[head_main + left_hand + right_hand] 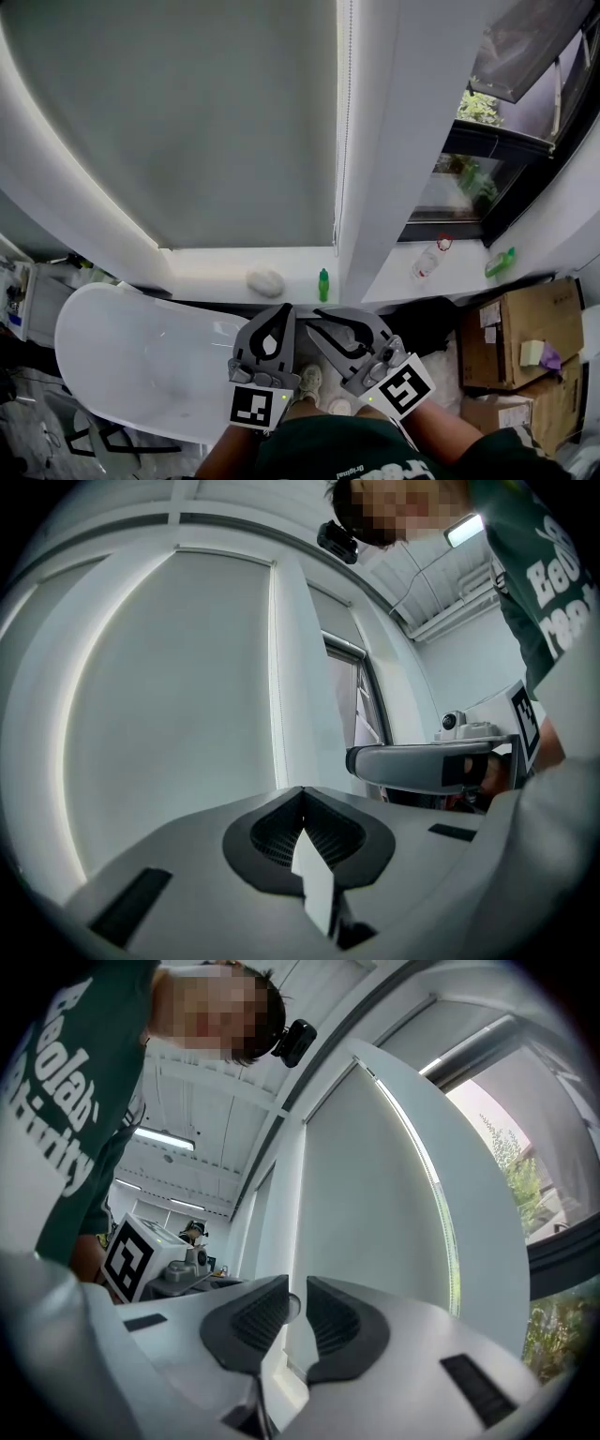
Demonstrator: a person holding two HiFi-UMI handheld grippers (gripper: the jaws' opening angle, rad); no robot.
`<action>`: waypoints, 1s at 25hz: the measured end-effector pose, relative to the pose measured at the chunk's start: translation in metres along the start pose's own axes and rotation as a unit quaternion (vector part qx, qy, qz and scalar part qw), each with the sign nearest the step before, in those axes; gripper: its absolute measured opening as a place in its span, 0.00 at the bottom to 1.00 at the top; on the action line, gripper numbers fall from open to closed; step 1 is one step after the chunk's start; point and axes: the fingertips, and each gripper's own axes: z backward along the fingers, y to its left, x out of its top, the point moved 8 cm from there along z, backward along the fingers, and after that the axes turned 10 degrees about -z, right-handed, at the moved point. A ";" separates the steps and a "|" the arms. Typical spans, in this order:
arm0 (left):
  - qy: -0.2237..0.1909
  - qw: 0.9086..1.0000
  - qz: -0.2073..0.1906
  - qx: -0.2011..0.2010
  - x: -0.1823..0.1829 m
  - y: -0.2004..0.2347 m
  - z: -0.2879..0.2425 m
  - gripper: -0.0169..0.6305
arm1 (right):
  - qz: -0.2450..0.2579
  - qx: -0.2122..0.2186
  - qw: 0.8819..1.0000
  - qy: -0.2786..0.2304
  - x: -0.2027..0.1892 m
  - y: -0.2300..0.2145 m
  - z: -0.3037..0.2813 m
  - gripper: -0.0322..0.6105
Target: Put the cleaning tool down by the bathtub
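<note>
A: One huge grey roller blind (187, 112) covers the wall behind the white oval bathtub (84, 323). Brown cardboard boxes (520, 333) sit well off to the tub's right. Where's the tool?

B: Best guess is the pale grey rounded lump (265, 280). It looks sponge-like, but I can't tell for sure. It lies on the white ledge (206, 267) just behind the tub's right end. A small green plastic bottle (323, 284) stands upright on the same ledge, near the lump on the side away from the tub.

A: Grippers?

B: Both empty. The left gripper (302, 791) is clenched, tips meeting, with nothing caught. The right gripper (297, 1281) shows a narrow slit between its jaws with nothing in it, so it's released. The two are close together beside the tub's right end, pointing at the blind.

A: So the set-down is done?

B: Looks so, if that lump is the tool. It's by the tub and nothing grips it.

A: Tips for the step?

B: I'd judge what's left is backing off.
- Draw both grippers straight back from the tub, not sideways along the ledge, so nothing clips the bottle or nudges the lump.
- Check the lump sits flat and isn't hanging over the ledge edge.
- If it rocks, part the right jaws wider and reseat it.
</note>
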 end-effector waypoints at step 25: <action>-0.013 1.000 -0.002 -0.017 0.018 -0.066 0.042 0.04 | -0.010 -0.045 0.999 0.009 -0.003 0.033 0.068 0.07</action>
